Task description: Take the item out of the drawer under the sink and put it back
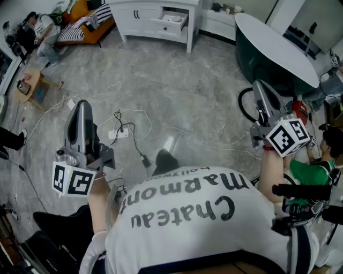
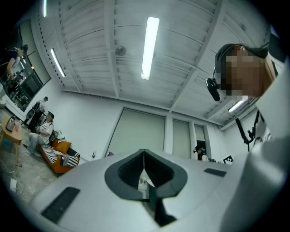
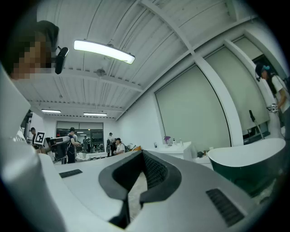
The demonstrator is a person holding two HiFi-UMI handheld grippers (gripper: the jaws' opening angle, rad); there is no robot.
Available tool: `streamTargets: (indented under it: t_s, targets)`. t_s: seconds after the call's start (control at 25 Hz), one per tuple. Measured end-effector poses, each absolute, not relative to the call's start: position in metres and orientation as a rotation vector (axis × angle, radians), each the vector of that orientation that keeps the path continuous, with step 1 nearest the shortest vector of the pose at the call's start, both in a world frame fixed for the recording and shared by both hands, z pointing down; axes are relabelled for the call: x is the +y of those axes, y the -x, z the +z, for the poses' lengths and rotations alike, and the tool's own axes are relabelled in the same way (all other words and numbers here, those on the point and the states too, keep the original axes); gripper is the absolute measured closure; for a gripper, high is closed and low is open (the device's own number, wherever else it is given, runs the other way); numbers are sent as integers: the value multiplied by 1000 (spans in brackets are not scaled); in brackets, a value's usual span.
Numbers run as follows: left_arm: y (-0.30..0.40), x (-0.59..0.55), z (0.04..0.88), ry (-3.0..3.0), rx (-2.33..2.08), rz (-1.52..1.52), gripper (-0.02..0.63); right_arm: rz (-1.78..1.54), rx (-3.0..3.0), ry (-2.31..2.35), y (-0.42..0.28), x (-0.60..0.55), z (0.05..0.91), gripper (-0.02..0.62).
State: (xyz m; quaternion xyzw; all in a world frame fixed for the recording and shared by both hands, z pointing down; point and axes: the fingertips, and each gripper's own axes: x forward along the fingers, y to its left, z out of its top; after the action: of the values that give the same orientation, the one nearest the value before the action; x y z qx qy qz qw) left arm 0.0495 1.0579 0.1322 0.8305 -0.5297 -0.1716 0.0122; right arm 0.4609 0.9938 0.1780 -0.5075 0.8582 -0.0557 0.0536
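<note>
While cables sprawl across floor, cabinet stands beyond, drawer open.

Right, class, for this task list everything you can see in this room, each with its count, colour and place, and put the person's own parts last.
cabinet: one, white, far end of the floor
drawer: one, white, pulled open from the cabinet
bathtub: one, dark green with a white rim, far right
sofa: one, orange, far left
stool: one, light wood, left edge
power strip: one, white, on the grey floor among cables
seated person: one, beside the sofa
person in green: one, right edge
T-shirt: one, white with dark lettering, bottom centre
left gripper: one, grey, shut, empty
right gripper: one, grey, shut, empty
</note>
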Motion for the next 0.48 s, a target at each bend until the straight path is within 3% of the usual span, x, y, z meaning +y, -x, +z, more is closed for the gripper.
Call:
streamTargets:
  t_s: [0.48]
  targets:
    - [-54, 1068, 129, -2561, -1680, -577, 594, -205, 2602, 1541, -471, 1007, 185, 584]
